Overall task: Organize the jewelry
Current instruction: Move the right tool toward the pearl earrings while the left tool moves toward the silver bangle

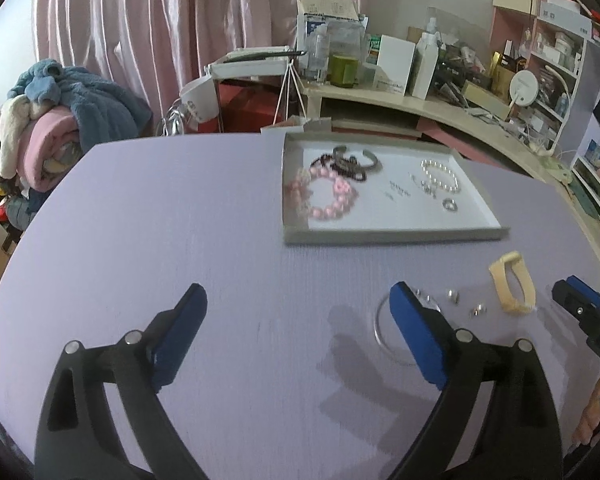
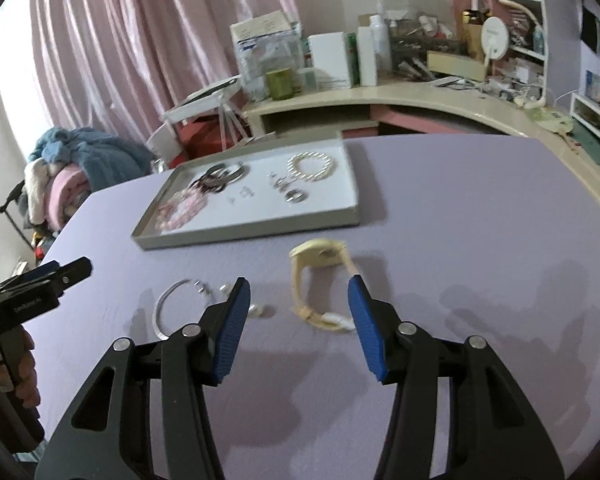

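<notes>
Jewelry already sorted lies in the grey tray [image 2: 256,228]; the yellow watch [image 2: 320,280] and silver bangle [image 2: 172,304] wait on the purple bench [image 2: 460,240]. Right tongs [image 2: 298,316] gape apart, straddling the watch, likely to lift it; left tongs [image 1: 298,320] hang apart, empty.

Bare tabletop [image 1: 160,220] across frame's left half; tray [image 1: 380,236] blocks upper right, watch [image 1: 512,288] & bangle [image 1: 380,332] clutter lower right.

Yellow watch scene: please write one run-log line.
left gripper open, empty | right gripper open, facing yellow watch | watch on table, outside tray
</notes>
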Demonstrator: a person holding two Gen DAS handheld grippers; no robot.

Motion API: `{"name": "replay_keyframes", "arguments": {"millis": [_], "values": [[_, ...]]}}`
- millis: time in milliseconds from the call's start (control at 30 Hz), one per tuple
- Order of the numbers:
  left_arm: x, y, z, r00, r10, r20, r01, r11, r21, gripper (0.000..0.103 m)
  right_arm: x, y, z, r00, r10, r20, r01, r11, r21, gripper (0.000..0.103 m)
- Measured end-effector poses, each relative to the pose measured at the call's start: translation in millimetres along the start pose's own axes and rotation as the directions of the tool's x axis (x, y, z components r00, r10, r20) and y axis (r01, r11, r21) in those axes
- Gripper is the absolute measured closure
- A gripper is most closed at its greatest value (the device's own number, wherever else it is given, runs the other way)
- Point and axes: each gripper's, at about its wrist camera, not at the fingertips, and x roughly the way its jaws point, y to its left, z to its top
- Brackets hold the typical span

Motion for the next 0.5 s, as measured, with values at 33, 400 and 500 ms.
{"name": "replay_keyframes", "arguments": {"millis": [33,400,500], "values": [[-0.7,0.7,-2.8,1.0,0.001,-0.004,-0.001,1.0,-0.001,0.01,2.5,4.9,-2.5,1.0,0.021,-0.013,-0.021,1.0,-0.011,0.056],[-15.6,21.8,-15.0,0.999,0.039,0.002,-0.039,0.999,-0.032,0.01,43.0,49.0,-23.1,0.99,0.075,-0.119,-0.088,0.991,-0.104,0.074],[-17.8,29.6,-16.6,0.999,0.052,-0.001,-0.052,0.998,-0.042,0.01,54.4,52.0,-21.6,0.99,0.052,-0.132,-0.067,0.992,-0.111,0.075]]}}
